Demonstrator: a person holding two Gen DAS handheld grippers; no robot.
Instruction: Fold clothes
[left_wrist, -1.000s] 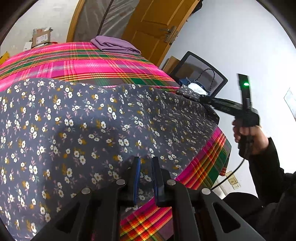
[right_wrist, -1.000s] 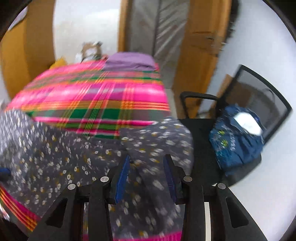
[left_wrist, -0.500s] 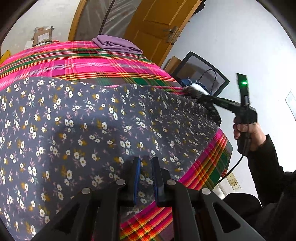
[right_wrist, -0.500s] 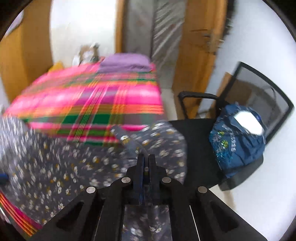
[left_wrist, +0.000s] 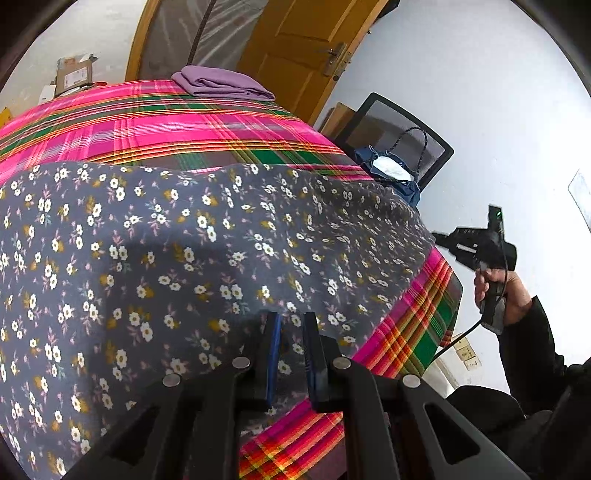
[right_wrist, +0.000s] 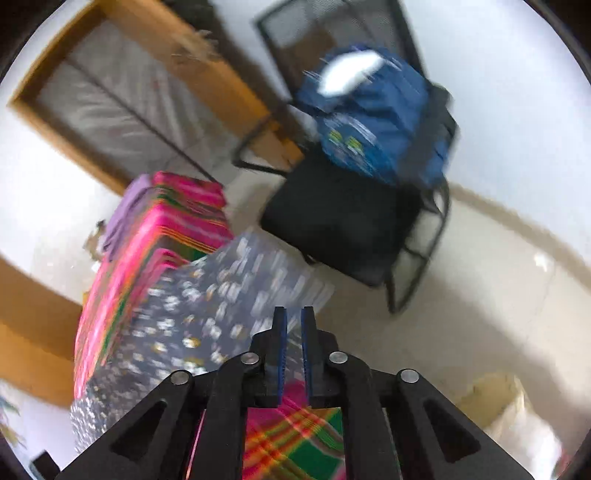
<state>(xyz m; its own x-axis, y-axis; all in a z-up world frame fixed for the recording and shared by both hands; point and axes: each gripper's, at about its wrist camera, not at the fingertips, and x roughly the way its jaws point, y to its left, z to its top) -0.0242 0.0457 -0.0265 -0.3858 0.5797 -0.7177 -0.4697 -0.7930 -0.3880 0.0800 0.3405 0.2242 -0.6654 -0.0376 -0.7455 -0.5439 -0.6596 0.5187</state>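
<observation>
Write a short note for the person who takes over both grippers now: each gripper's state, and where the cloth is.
Left gripper: jaws almost closed at the near edge of the flowered cloth; cloth shows between them, grip not certain.
Right gripper: in the air beside the bed, off the cloth; jaws have just been opening, nothing between them.
Flowered cloth: spread over the near end of the bed. A purple cloth lies folded at the far end.
Left to do: fold the flowered cloth; no fold shows yet.
</observation>
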